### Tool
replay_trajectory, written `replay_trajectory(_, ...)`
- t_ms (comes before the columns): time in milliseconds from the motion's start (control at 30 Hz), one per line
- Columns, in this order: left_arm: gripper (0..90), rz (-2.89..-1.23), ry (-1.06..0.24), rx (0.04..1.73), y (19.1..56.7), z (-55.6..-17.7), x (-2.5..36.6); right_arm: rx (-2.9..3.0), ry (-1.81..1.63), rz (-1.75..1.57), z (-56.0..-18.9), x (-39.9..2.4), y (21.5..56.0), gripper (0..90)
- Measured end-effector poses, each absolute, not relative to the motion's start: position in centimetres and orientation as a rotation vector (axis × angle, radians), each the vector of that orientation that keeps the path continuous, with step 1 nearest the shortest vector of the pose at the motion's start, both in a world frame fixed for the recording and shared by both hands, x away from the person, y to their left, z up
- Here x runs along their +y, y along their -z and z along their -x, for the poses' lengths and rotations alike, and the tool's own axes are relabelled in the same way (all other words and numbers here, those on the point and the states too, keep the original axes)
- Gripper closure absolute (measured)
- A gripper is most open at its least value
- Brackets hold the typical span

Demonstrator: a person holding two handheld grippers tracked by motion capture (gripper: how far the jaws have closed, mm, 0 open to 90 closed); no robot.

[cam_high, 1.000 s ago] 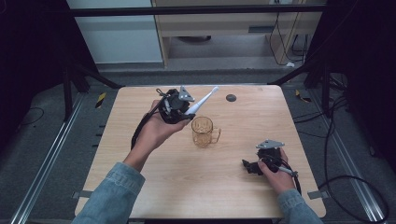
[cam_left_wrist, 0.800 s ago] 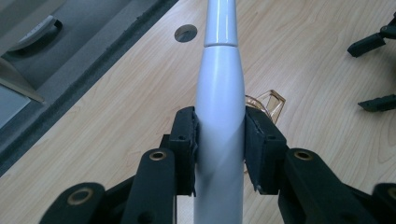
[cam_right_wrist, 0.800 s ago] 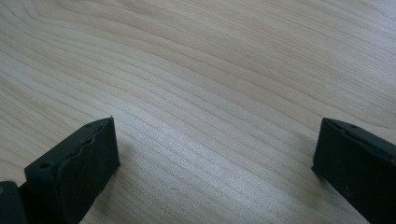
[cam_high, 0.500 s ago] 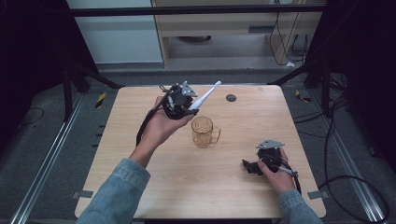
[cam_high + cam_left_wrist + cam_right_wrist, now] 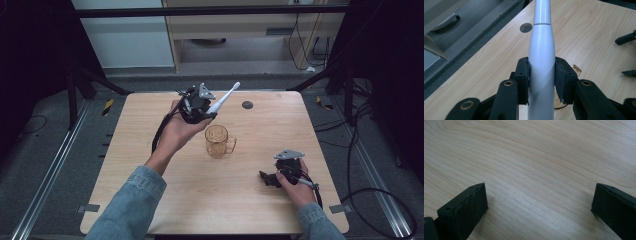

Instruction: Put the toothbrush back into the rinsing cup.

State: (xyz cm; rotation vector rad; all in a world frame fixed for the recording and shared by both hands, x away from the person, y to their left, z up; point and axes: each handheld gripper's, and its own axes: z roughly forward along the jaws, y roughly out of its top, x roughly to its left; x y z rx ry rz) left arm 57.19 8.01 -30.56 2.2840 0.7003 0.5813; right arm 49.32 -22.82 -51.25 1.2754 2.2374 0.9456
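My left claw (image 5: 209, 111) is closed on a white toothbrush (image 5: 223, 98), and I hold it in the air above the far half of the bench (image 5: 150, 200), a little left of the middle. In the left gripper view the two pads (image 5: 523, 80) press on the thick handle of the toothbrush (image 5: 541, 62) from both sides, and the handle runs straight away from the claw. In the high view the head of the toothbrush points up and toward the far right corner. An amber cup (image 5: 218, 141) stands just below the claw, near the middle of the bench. My right claw (image 5: 267, 179) rests low on the bench near the right edge, on the near half. Its jaws are wide apart with bare wood between them.
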Motion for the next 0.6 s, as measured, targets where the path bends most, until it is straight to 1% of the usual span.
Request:
replay_trajectory(133, 66.4, -2.257, -0.58, 0.711, 30.57, -57.55, 7.79, 2.237, -0.948, -1.275, -49.32, -22.81, 51.26, 0.3)
replay_trajectory(600, 66.4, -2.238, -0.589, 0.709, 30.12, -58.16, 7.5, 2.237, -0.946, -1.276, -49.32, -22.82, 51.25, 0.3)
